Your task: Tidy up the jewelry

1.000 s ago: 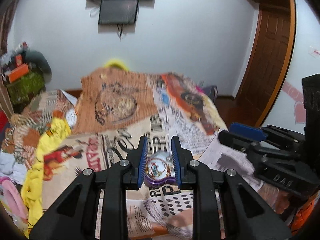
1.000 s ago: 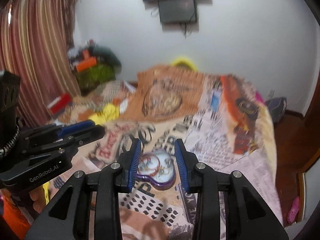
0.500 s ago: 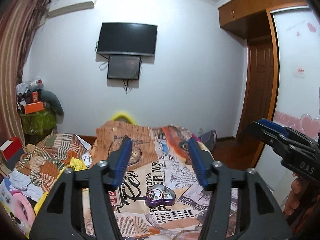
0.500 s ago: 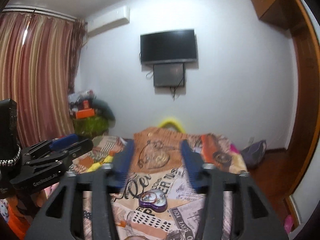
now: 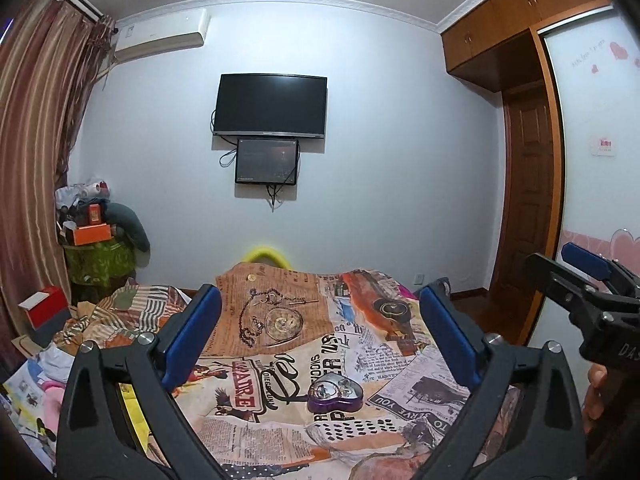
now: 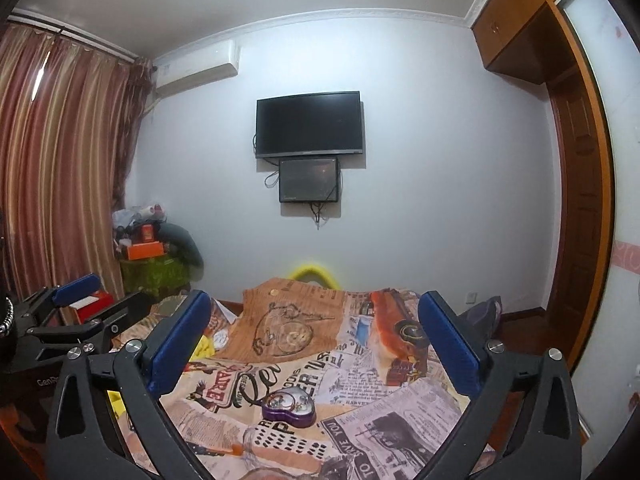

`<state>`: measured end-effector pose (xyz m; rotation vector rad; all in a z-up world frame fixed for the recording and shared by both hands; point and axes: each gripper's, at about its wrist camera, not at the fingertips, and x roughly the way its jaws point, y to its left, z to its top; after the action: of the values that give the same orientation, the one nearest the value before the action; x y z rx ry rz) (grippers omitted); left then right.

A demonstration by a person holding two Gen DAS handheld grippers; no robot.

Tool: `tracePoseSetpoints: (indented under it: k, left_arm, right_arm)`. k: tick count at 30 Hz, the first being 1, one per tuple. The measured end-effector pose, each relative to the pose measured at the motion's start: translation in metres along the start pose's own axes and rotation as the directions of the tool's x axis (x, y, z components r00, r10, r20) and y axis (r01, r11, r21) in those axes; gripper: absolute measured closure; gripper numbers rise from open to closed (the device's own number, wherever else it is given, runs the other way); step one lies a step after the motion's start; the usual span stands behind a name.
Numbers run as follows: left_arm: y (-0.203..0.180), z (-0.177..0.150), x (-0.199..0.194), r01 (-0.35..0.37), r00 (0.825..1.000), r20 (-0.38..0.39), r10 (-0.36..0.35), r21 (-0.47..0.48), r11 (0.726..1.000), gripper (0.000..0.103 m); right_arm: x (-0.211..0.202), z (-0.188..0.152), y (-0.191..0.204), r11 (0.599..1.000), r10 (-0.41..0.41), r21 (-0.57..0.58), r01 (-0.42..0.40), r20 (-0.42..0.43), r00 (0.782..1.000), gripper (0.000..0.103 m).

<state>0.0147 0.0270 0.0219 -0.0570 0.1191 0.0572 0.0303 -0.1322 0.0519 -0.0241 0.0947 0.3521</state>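
Observation:
A purple heart-shaped jewelry box (image 5: pixel 335 393) with a clear lid lies shut on the printed bedspread (image 5: pixel 280 332); it also shows in the right wrist view (image 6: pixel 289 406), with small shiny pieces visible through the lid. My left gripper (image 5: pixel 320 340) is open wide and empty, held back from and above the box. My right gripper (image 6: pixel 314 344) is also open wide and empty, likewise raised behind the box. The right gripper shows at the right edge of the left wrist view (image 5: pixel 588 292), and the left gripper at the left edge of the right wrist view (image 6: pixel 68 316).
The bed is covered by a newspaper-print spread (image 6: pixel 360 360). Piled clothes (image 5: pixel 80 340) lie at its left. A cluttered stand (image 5: pixel 96 248) sits by the curtain. A TV (image 5: pixel 271 106) hangs on the far wall. A wooden door (image 5: pixel 528 208) is at the right.
Both grippers have pulled back and risen away from the heart box and opened wide. The box stays on the bedspread, now farther off and smaller in both views.

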Motion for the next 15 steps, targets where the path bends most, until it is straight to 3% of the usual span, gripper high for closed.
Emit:
tracePoseSetpoints:
  k: [15]
  left_arm:
    - [-0.004,-0.005,-0.002,0.01,1.0,-0.013,-0.01,-0.01,1.0,0.002]
  right_arm:
    - [-0.014,-0.006,-0.006,1.0,-0.002,0.003,0.002,-0.02,1.0,0.0]
